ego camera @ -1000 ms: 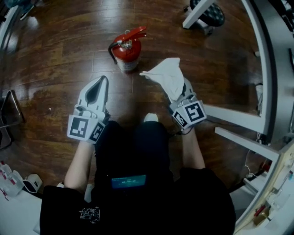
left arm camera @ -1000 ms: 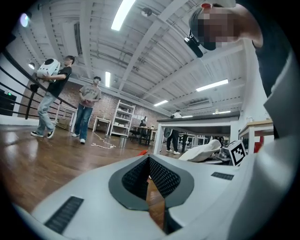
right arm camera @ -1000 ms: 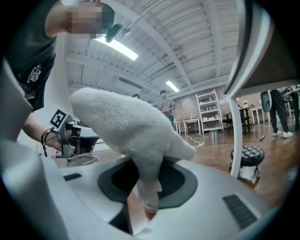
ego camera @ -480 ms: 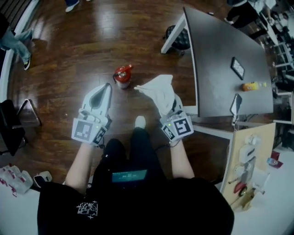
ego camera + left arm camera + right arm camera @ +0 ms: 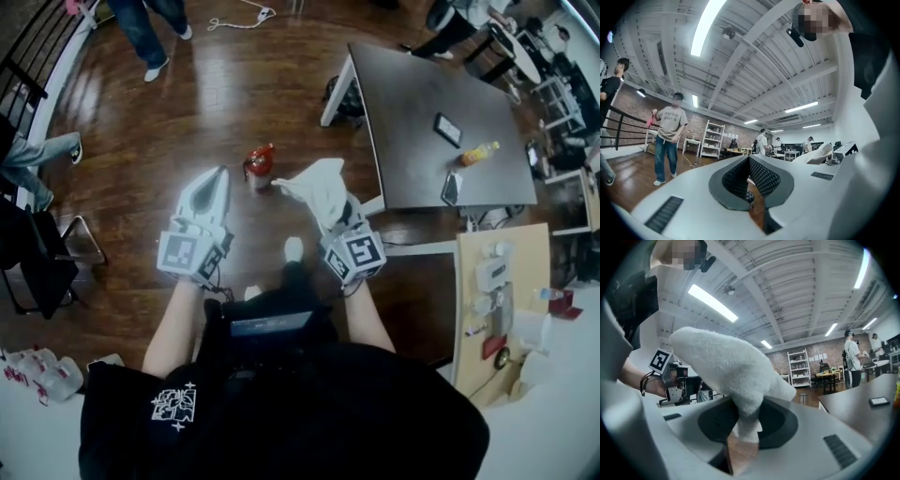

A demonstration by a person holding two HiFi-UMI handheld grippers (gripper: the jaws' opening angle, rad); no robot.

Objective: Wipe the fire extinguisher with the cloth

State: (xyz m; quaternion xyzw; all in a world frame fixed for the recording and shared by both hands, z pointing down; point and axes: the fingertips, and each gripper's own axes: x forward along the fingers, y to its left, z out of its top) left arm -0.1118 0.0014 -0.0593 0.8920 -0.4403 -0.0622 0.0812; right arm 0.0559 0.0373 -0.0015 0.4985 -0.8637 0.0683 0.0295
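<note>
Head view: right tongs [image 5: 330,208] are clamping the cloth [image 5: 315,186]; left tongs [image 5: 217,180] are resting together, empty. Wiping apparently isn't starting yet; next, probably reaching down to the fire extinguisher [image 5: 260,165].

Red fire extinguisher [image 5: 260,163] stands upright on the wood floor [image 5: 216,94]. White cloth [image 5: 319,190] bunched and pinched in the right claw [image 5: 339,212], held near the extinguisher, not touching.

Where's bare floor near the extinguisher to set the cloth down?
Bare floor lies left of the extinguisher, out to the chair, and beyond it toward the standing person. The table's far corner is bare too. It is tight right of the extinguisher, by the cloth and table leg.
</note>
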